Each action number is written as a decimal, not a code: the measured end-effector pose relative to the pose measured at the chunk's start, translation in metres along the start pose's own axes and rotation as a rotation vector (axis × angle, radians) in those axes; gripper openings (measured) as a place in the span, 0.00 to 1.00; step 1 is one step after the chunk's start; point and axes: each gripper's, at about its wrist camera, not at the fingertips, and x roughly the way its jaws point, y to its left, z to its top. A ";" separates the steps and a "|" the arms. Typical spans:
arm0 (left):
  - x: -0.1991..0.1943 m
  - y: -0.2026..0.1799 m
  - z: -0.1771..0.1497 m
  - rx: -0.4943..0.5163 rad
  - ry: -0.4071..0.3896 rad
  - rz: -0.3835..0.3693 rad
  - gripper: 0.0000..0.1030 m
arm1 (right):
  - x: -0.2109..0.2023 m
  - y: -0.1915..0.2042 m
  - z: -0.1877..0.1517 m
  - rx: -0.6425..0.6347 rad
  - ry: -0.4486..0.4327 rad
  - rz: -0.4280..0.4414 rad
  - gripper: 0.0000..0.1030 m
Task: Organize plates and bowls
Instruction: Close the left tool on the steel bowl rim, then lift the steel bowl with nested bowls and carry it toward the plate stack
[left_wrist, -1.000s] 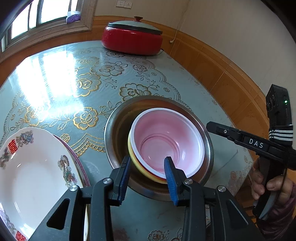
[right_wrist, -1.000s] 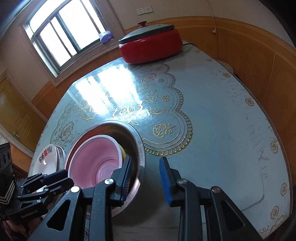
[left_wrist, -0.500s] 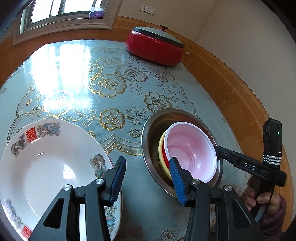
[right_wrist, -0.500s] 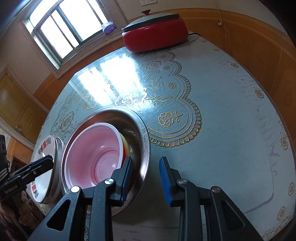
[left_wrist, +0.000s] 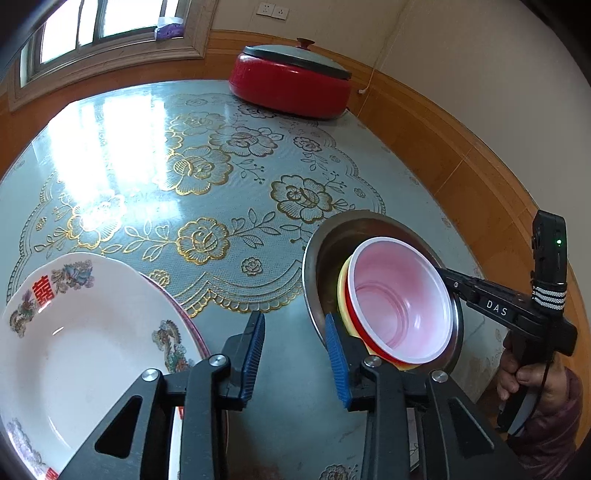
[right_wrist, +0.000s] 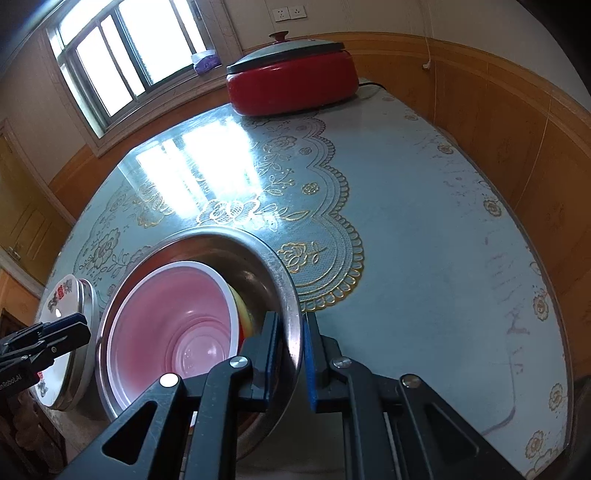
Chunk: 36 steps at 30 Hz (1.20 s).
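Observation:
A steel bowl holds a pink bowl nested in a yellow bowl. My right gripper is shut on the steel bowl's near rim, one pad inside and one outside. The left wrist view shows that gripper's tip on the steel bowl, around the pink bowl. My left gripper hovers over bare tablecloth between the steel bowl and a white decorated plate. Its jaws are closing with nothing between them. A second plate's rim shows under the white plate.
A red electric pot with a grey lid stands at the table's far edge under the window. A wood-panelled wall runs along the right side. A person's hand grips the right tool. The flowered tablecloth stretches right of the bowls.
My right jaws have closed onto the steel bowl's rim. My left gripper has swung left off the bowls to the gap beside the white plate, and its jaws have narrowed.

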 end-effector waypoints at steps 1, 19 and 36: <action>0.002 -0.003 0.001 0.012 0.003 -0.002 0.30 | -0.001 -0.001 0.000 -0.006 -0.005 -0.025 0.12; 0.044 -0.031 0.026 0.076 0.091 -0.032 0.23 | -0.012 -0.044 -0.005 0.127 -0.004 0.054 0.21; 0.054 -0.037 0.030 0.141 0.102 -0.043 0.16 | 0.012 -0.034 -0.006 0.099 0.084 0.048 0.20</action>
